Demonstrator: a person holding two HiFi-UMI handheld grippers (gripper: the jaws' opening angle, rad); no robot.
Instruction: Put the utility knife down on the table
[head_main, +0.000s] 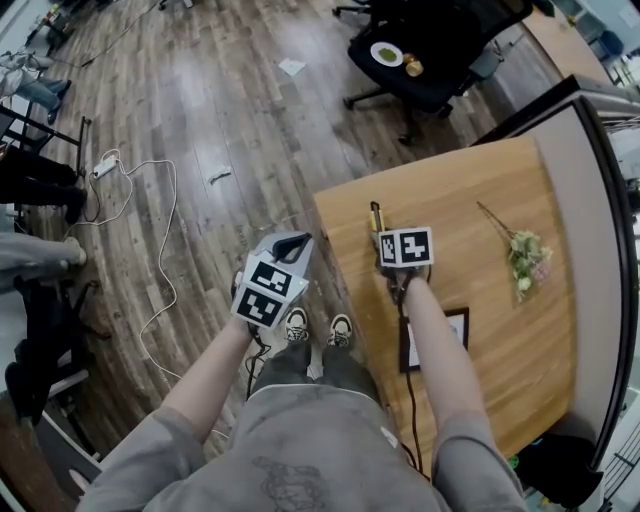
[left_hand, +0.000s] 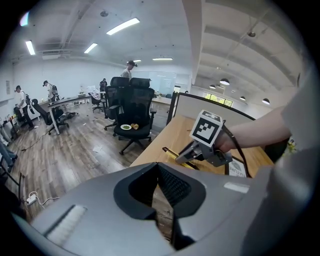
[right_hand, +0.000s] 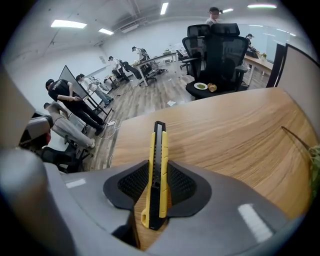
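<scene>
- The right gripper (right_hand: 156, 195) is clamped on the utility knife (right_hand: 158, 165); it holds the knife low over the table (head_main: 470, 190), near the left edge; I cannot tell whether the knife touches the wood
- The left gripper (left_hand: 162, 187) has its jaws together on nothing, beside the table
- By my reading, setting the knife down and letting go remain

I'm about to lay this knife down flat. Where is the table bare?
Bare wood runs from the utility knife to the far edge of the table, and between the right gripper and the flower sprig. Crowded only near the framed picture by the forearm.
</scene>
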